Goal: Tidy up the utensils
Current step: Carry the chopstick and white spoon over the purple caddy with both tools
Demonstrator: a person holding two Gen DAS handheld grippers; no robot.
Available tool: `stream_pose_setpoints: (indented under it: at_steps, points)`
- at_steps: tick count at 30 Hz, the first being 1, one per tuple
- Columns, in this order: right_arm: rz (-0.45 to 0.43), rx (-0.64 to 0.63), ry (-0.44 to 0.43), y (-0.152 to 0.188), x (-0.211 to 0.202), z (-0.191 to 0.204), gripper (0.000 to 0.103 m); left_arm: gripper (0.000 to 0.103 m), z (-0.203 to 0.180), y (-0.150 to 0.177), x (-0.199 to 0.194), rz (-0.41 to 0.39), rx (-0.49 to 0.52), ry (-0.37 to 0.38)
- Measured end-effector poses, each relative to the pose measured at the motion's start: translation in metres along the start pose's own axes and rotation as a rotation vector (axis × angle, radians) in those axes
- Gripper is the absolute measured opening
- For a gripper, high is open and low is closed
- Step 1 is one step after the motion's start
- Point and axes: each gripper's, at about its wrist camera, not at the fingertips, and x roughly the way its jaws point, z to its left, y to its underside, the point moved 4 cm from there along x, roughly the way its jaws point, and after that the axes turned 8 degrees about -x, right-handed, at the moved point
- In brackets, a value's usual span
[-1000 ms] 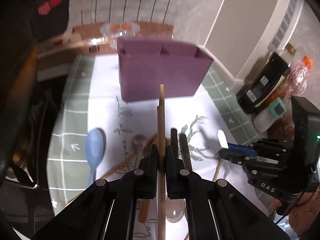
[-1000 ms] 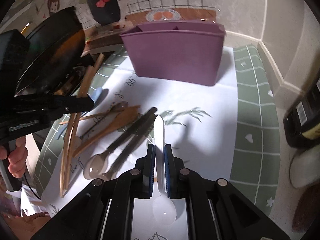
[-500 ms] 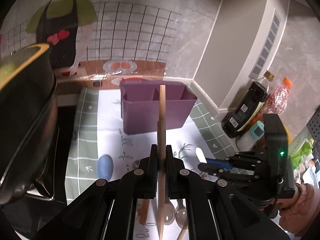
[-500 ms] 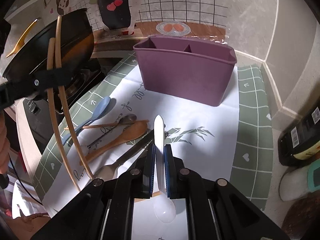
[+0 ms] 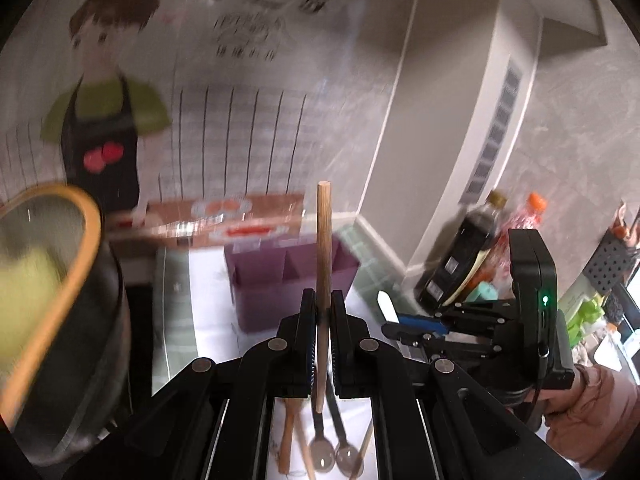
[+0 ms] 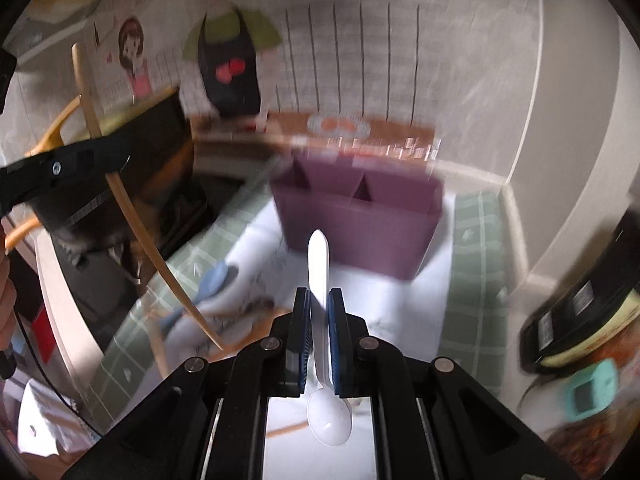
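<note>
**Wood and white plastic, both clamped and aloft**

Wooden chopsticks, stiff and feather-light, pinched shut between the jaws of the left gripper, top end poking well ahead of the jaw tips, lower end trailing back beneath them. Probably two sticks side by side, going by the right wrist view; from the left wrist, just one shaft to make out. Round and smooth, so likely to roll or scissor apart if the squeeze eases. Best held near mid-length, as here, so neither end swings far.

White plastic spoon, clamped in the closed jaws of the right gripper by its flat handle, handle tip pointing ahead, bowl hanging behind and below. Light, slick, a little bendy by the look of it; flat sides of the handle against the pads, a good hold against twisting.

Purple caddy standing ahead of and below both sets of jaws, well apart from either, dividers visible in its open top. Neither utensil over a compartment yet.

Hard to make out: heavy blur over wall, stove side and mat in both views. Number of caddy compartments uncertain, its far side unclear. Left on the mat, under and behind the left jaws, a few metal spoons and wooden handles, partly masked by the gripper body; a blue spoon smeared left of the right jaws. Bottles off to the right, cut by the rim.
</note>
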Motion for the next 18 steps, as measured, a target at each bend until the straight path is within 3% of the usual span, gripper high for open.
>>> stream_pose_setpoints:
  at_steps: [11,15,18]
  points:
    - [-0.347,-0.118,0.191,-0.130,-0.113,-0.022,0.008,0.006,-0.044,-0.110,-0.048,-0.238,0.086,-0.010]
    - [-0.425,-0.119,0.215,-0.159,-0.127,-0.032,0.008,0.006,-0.050,-0.139,-0.050,-0.289,0.084,-0.018]
    - [-0.436,-0.119,0.211,-0.167,-0.119,-0.036,0.008,0.006,-0.049,-0.150,-0.039,-0.298,0.073,-0.020]
